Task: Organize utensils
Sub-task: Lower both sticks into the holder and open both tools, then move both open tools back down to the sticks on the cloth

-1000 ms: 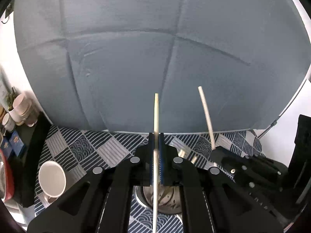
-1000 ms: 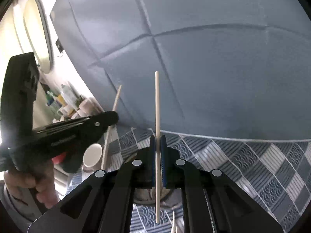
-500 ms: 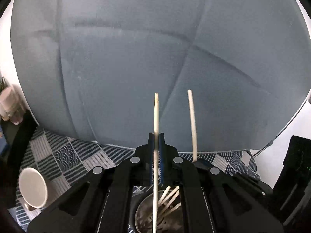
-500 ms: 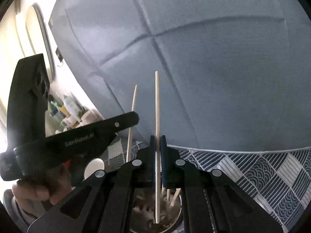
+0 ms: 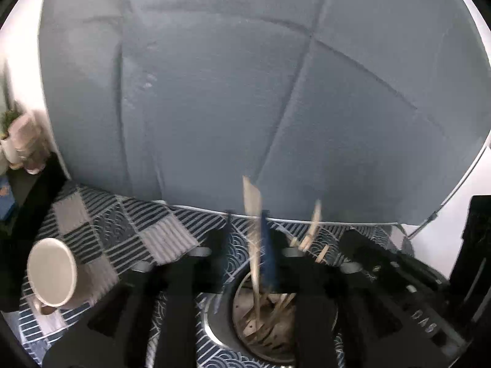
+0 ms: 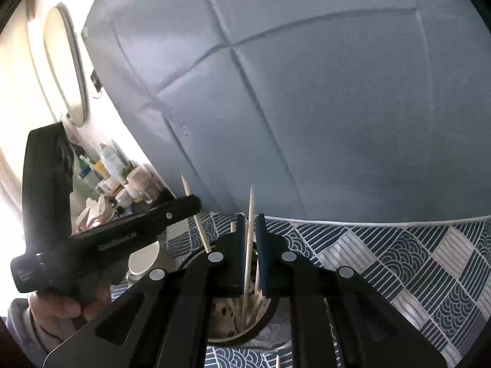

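Note:
A round metal utensil holder [image 5: 224,331] with several wooden chopsticks in it sits under both grippers; it also shows in the right wrist view [image 6: 270,316]. My left gripper [image 5: 248,233] is open, and a blurred wooden chopstick [image 5: 253,214] drops between its fingers into the holder. My right gripper [image 6: 250,230] is open over the holder, with a chopstick [image 6: 249,236] leaning loose between its blue pads, its lower end in the holder. In the right wrist view the left gripper's black body [image 6: 122,239] is at the left, with its chopstick [image 6: 196,217] beside it.
A white mug [image 5: 52,276] lies on its side on the blue patterned tablecloth [image 5: 122,230] at the left; it also shows in the right wrist view [image 6: 144,257]. A grey backdrop [image 5: 245,76] stands behind. Bottles and jars [image 6: 116,181] crowd the far left.
Both grippers have come down over the holder and opened. Both chopsticks have slipped down from the closed jaws into the holder.

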`<act>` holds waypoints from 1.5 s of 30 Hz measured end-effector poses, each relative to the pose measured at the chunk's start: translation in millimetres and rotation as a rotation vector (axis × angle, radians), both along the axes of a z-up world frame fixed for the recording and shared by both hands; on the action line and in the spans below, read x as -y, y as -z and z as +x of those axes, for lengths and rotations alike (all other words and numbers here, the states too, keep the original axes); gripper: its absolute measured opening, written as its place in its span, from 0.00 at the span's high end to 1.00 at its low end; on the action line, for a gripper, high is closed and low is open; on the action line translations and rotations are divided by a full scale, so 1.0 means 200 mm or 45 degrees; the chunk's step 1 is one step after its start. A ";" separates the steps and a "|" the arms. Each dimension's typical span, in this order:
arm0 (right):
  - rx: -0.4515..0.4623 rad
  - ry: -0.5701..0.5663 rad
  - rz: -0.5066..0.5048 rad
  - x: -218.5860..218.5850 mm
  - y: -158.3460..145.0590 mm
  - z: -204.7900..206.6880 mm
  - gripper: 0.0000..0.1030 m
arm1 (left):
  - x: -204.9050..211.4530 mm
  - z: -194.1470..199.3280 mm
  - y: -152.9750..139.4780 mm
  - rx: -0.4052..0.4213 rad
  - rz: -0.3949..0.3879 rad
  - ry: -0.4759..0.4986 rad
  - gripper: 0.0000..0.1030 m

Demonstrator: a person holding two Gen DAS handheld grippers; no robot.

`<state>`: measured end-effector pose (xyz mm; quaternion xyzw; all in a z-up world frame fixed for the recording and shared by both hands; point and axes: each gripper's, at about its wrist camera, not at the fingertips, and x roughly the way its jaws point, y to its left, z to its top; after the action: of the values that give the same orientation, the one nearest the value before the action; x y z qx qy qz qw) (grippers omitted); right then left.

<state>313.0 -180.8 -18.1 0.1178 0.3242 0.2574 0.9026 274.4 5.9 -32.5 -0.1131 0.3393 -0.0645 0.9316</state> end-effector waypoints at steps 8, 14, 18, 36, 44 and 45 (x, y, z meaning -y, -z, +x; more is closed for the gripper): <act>0.065 0.118 0.040 0.15 -0.07 -0.18 0.41 | -0.06 -0.19 -0.15 0.061 0.082 -0.120 0.13; 0.035 0.259 0.049 0.27 -0.07 -0.31 0.17 | -0.06 -0.28 -0.12 0.014 0.153 -0.137 0.06; 0.015 0.277 -0.001 0.31 -0.03 -0.38 0.16 | -0.06 -0.36 -0.07 0.016 0.159 -0.128 0.06; -0.298 0.096 -0.437 0.31 0.55 -0.77 0.13 | 0.05 -0.57 0.41 -0.234 0.259 -0.043 0.06; -0.397 0.014 -0.601 0.23 0.74 -0.83 0.14 | 0.17 -0.61 0.62 -0.366 0.314 0.028 0.06; -0.399 0.004 -0.615 0.23 0.75 -0.83 0.14 | 0.19 -0.61 0.64 -0.383 0.316 0.037 0.06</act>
<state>146.4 -226.1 -168.9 -0.0619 0.5116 0.1498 0.8438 152.2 -32.4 -160.2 -0.0006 0.4818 -0.0180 0.8761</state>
